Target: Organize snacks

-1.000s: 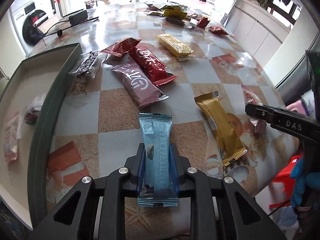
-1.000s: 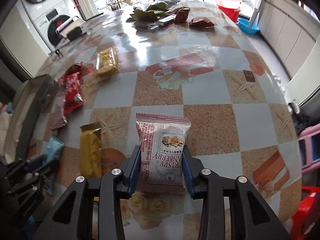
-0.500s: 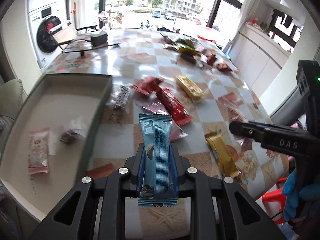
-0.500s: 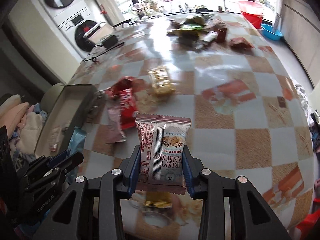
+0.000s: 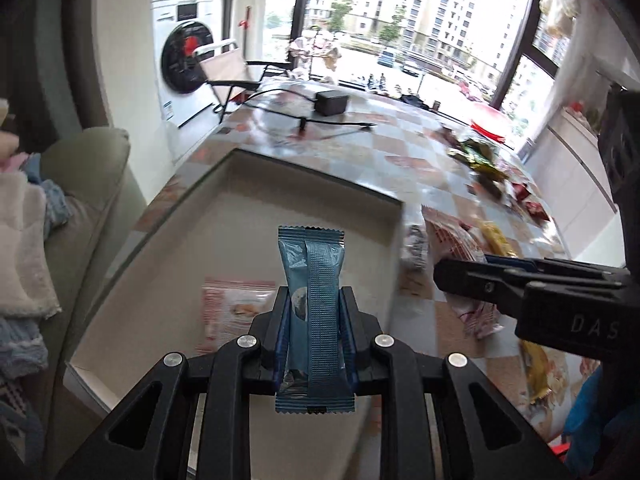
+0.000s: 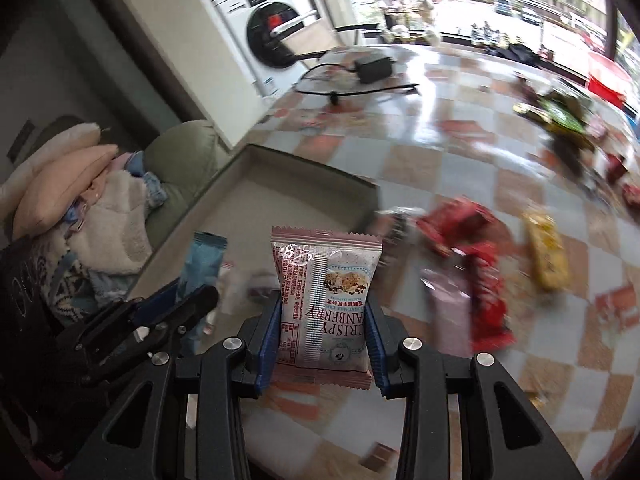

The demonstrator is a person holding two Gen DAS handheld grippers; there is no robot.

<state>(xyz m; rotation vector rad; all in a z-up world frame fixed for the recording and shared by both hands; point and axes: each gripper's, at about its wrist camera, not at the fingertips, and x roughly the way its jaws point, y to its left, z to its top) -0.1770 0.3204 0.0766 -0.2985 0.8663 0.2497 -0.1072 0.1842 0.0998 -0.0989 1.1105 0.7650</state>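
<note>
My left gripper (image 5: 314, 332) is clamped on a blue snack bar (image 5: 314, 312), held above the open box (image 5: 256, 216) at the table's left edge. A pink packet (image 5: 236, 304) lies on the box floor beneath it. My right gripper (image 6: 322, 336) pinches a cranberry crisp packet (image 6: 326, 304) just right of the box (image 6: 304, 176). Red wrappers (image 6: 472, 264) and a yellow bar (image 6: 546, 254) lie farther right on the checked table (image 6: 420, 160).

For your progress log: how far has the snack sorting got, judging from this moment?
Done: one pink packet lies in the box. In hand: the left gripper grips a blue bar; the right gripper grips a cranberry crisp packet. Left: red wrappers, a yellow snack and others on the table.
</note>
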